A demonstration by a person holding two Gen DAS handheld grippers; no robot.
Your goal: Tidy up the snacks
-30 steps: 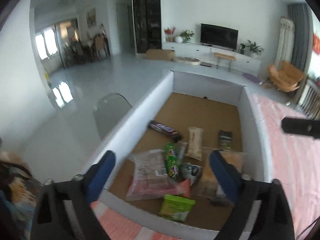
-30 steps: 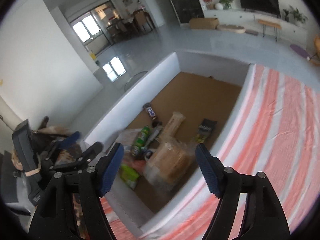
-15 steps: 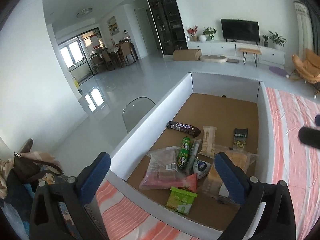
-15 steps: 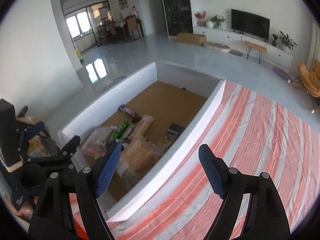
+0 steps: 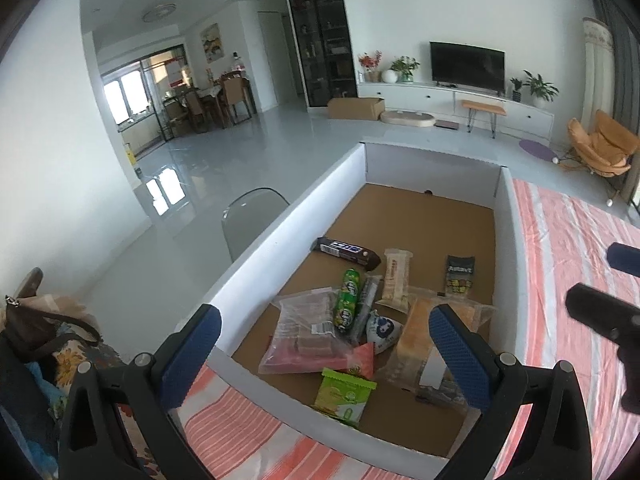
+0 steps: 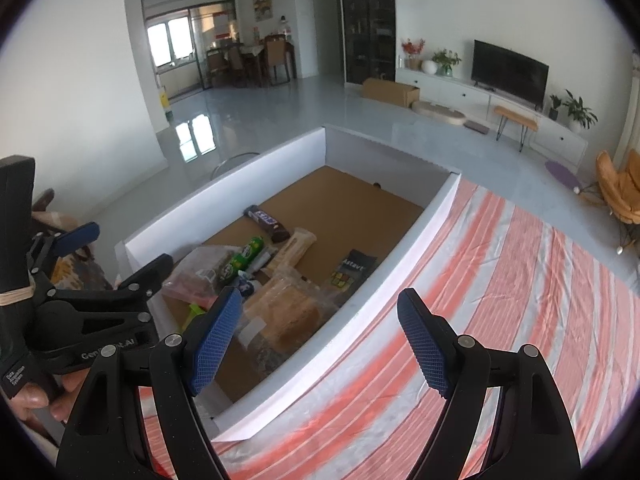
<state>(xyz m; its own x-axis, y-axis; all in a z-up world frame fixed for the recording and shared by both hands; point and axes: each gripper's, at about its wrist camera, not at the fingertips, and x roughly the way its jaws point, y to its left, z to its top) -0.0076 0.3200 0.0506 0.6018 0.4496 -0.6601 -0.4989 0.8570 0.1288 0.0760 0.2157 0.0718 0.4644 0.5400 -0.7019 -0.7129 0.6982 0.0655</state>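
Low in both frames, my left tool (image 5: 324, 350) and right tool (image 6: 320, 338) stood wide apart, nothing between the pads. Left one hung over the near edge of the white-walled box (image 5: 280, 224); right one sat over the box's right wall and the striped cloth (image 6: 520, 300) on the worktop.

Snacks lay inside the box, bunched at its near end, lower centre of the left view: green packet (image 5: 346, 394), pink bag (image 5: 310, 336), bread bag (image 5: 418, 344). Further in: green tube (image 5: 347, 300), wafer pack (image 5: 395, 280), dark sachet (image 5: 459, 280), chocolate bar (image 5: 347, 249). Far half was bare cardboard.

My judgement: this fitted either snacks already gathered in, or a heap awaiting sorting. I couldn't settle which, so I named no next grasp.
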